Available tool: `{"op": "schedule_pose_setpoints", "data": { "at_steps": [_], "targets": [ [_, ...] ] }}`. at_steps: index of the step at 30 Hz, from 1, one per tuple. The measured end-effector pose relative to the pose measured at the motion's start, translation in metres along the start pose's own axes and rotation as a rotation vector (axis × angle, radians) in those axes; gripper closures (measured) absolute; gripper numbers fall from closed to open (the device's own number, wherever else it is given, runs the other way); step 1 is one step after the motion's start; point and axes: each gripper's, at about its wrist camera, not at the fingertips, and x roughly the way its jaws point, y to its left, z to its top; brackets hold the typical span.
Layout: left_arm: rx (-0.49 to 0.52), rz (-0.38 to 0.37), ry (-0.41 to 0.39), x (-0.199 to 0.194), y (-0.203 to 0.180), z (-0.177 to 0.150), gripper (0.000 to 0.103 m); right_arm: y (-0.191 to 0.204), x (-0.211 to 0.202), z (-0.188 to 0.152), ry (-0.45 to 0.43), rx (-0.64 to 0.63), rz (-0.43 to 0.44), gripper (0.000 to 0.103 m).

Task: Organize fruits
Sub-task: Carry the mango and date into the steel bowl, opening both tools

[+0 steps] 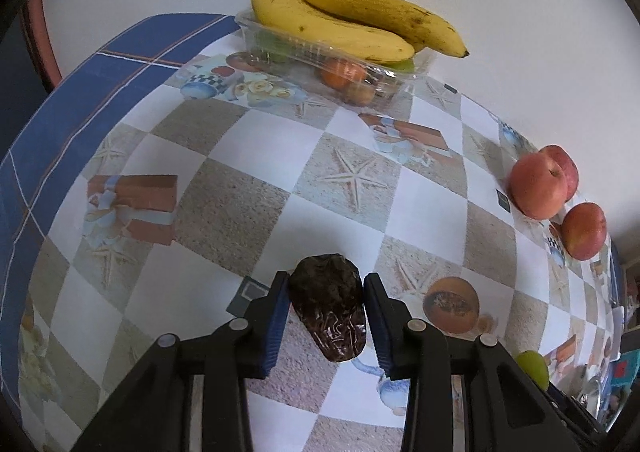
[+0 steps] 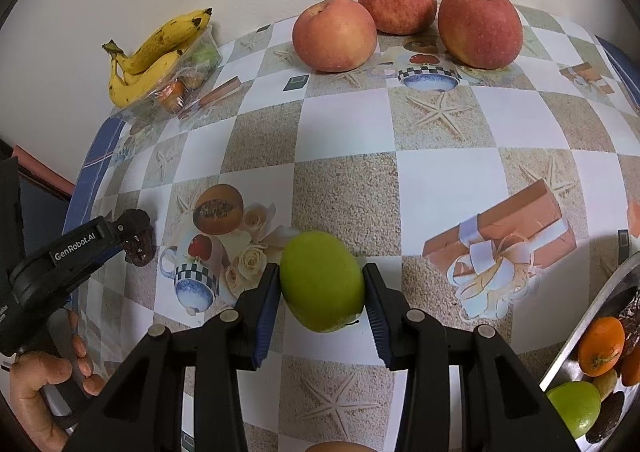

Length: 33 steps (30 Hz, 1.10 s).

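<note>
Green fruit (image 2: 322, 281) between right gripper (image 2: 322, 292) pads

At frame centre the right gripper (image 2: 322, 284) clamps a green fruit (image 2: 322, 282) between its blue pads above the checked desk (image 2: 440, 180). Lower left, a hand (image 2: 44, 392) holds the left gripper (image 2: 138, 238), closed on a dark wrinkled fruit (image 2: 141, 248). Three red apples (image 2: 400, 26) sit at the top, bananas (image 2: 156, 52) on a clear plastic tray (image 2: 176, 92) upper left, and a metal bowl (image 2: 576, 336) of mixed fruit lower right.
</note>
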Motion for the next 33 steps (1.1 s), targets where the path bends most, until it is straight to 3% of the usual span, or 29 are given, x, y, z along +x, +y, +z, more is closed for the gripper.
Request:
{"op": "schedule_pose_setpoints", "data": {
  "at_steps": [9,21,33],
  "targets": [
    [0.012,0.018,-0.009,-0.026,-0.004,-0.013,0.063,-0.001,-0.029,-0.008,-0.014,0.016,0.014,0.060],
    [-0.022,-0.052,-0.012,-0.062,-0.016,-0.043,0.063,-0.006,-0.068,-0.033,-0.037,0.011,0.000,0.060],
    [0.033,-0.071,-0.027,-0.090,-0.041,-0.082,0.063,-0.026,-0.111,-0.065,-0.070,0.001,-0.013,0.060]
  ]
}}
